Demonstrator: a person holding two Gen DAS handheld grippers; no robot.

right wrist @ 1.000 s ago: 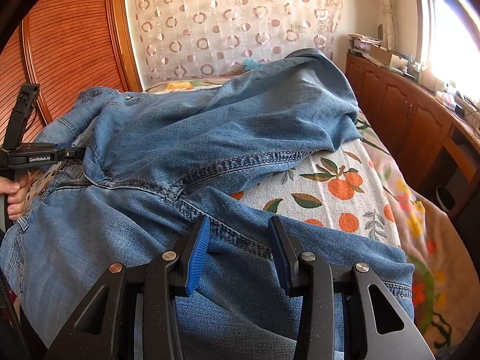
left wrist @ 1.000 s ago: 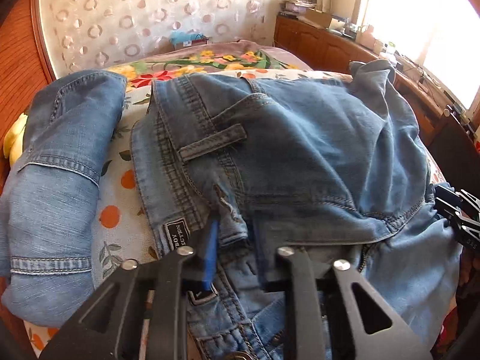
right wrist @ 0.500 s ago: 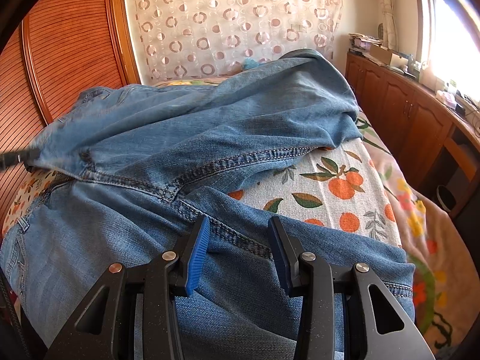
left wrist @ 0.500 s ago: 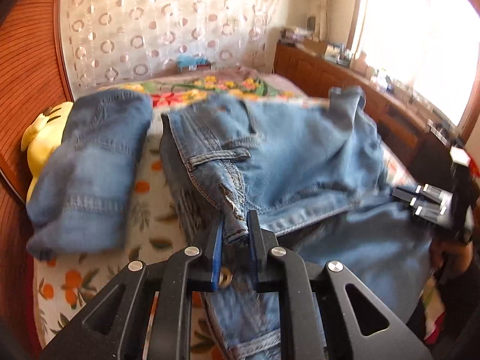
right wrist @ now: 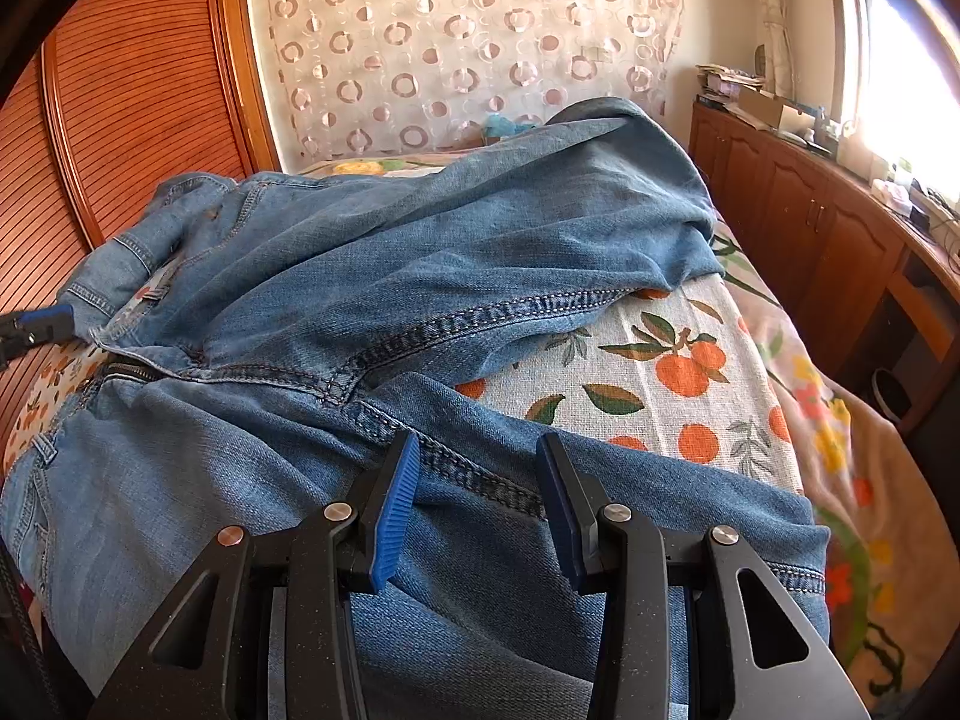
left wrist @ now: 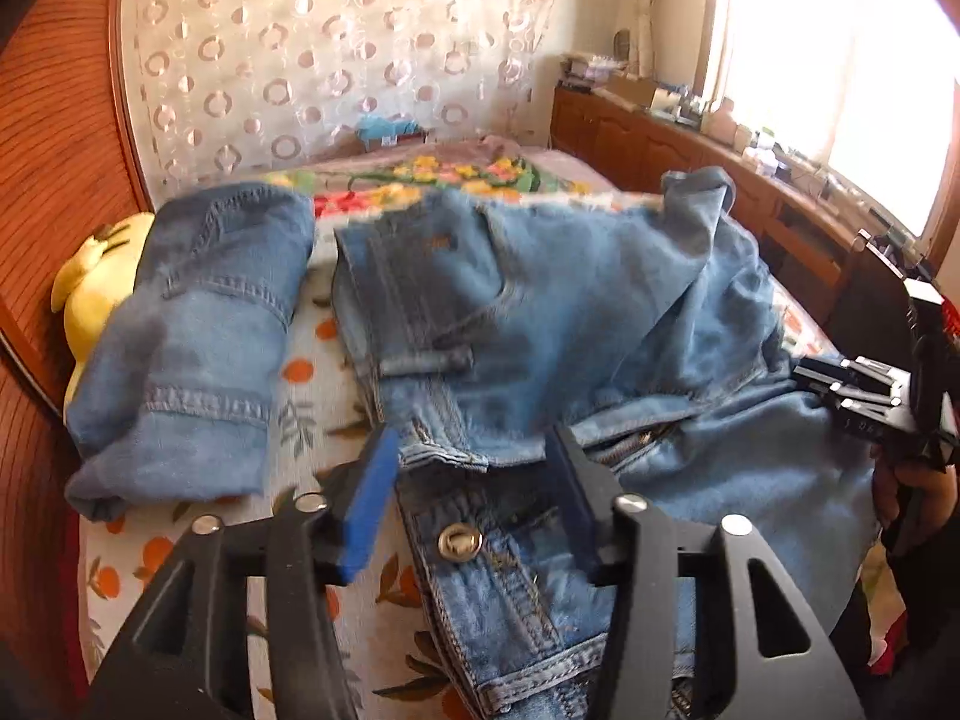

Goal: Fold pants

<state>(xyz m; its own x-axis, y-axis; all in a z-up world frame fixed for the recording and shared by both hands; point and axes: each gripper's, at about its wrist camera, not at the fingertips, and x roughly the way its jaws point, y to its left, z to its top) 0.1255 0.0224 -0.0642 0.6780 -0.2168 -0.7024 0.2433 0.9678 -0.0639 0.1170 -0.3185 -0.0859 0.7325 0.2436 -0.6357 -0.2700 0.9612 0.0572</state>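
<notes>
A bed (right wrist: 678, 354) with an orange-fruit print sheet fills both of my views, and the blue denim pants (right wrist: 372, 300) I am folding lie spread across it.

In my left wrist view, the pants run from 12 o'clock down to 6 o'clock, waistband nearest me, with a metal button (left wrist: 459, 542) and a belt loop showing. My left gripper (left wrist: 474, 510) sits at 6 o'clock, and its jaws have just been opening; they now stand spread with the waistband edge lying loose between the blue pads, not pinched. Only this view shows a second, folded denim garment (left wrist: 192, 336) at 9 o'clock, a yellow plush toy (left wrist: 90, 282) beyond it at the headboard, and, at 3 o'clock, a hand (left wrist: 912, 486) gripping my other tool.

In my right wrist view, one pant leg is folded over towards 1 o'clock, with a stitched seam crossing the centre. My right gripper (right wrist: 477, 504) rests at 6 o'clock, its jaws partly spread over the lower leg's seam; whether the pads press the cloth I cannot tell. Only this view shows the wooden cabinets (right wrist: 804, 222) clearly, at 3 o'clock.

The lettering on the tool at 3 o'clock in the left view is too blurred to read.
</notes>
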